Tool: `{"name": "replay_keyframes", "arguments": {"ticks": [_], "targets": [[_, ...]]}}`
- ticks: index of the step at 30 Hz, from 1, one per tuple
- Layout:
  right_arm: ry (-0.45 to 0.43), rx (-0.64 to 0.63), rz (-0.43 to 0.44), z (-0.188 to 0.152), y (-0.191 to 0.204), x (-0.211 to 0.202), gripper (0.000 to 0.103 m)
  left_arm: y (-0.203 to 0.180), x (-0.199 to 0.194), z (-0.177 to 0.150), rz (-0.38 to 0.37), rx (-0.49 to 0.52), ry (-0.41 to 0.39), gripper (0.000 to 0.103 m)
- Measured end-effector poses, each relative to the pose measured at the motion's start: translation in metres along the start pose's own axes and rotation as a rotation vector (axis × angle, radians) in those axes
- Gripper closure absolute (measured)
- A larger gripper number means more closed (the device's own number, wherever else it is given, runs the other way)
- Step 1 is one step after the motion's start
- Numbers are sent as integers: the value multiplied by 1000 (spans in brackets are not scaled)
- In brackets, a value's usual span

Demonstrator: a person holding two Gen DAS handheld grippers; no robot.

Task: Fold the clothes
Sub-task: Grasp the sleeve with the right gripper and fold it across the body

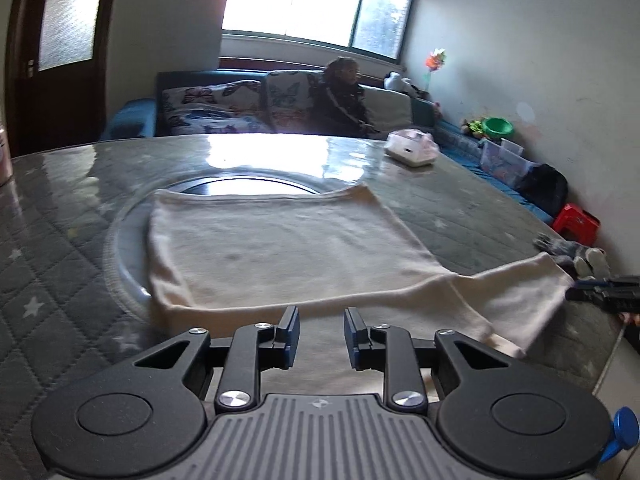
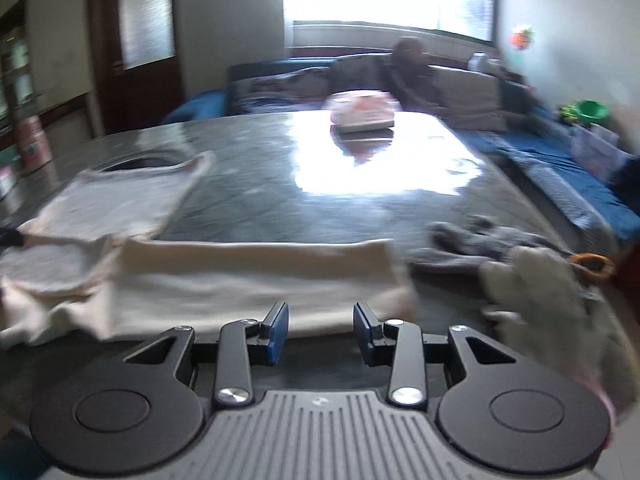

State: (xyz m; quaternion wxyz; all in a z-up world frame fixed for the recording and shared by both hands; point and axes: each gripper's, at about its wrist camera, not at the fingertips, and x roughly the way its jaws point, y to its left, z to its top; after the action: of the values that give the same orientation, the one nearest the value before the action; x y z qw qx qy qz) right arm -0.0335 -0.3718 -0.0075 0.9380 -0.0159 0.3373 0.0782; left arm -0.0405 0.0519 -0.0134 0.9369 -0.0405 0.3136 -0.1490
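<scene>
1. Both my tools stand with jaws apart and hold nothing: left tool (image 1: pixel 322 322), right tool (image 2: pixel 320 320).
2. The cream garment (image 1: pixel 280 248) lies flat on the surface (image 1: pixel 60 272), its sleeve (image 1: pixel 520 292) stretched right (partly folded or newly spread, I can't tell).
3. Any next fold calls for pinching the near hem.
</scene>
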Motion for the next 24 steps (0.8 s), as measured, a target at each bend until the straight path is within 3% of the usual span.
{"name": "replay_keyframes", "arguments": {"ticks": [7,10,12,14,18,24], "targets": [[-7,123,-84,0,-39,16,67,-19,2,-2,-28,7,4,71],[-17,134,-64,1,-38,14,68,-24,2,-4,-29,19,6,66],[-24,141,-51,2,-37,13,87,-27,2,-5,-28,25,10,66],[-30,148,-38,2,-36,12,94,-28,4,-6,-34,26,16,66],[-44,163,-12,4,-35,10,95,-32,7,-8,-49,35,23,65],[-138,73,78,42,-6,-16,95,-40,12,-12,-84,50,31,62]]}}
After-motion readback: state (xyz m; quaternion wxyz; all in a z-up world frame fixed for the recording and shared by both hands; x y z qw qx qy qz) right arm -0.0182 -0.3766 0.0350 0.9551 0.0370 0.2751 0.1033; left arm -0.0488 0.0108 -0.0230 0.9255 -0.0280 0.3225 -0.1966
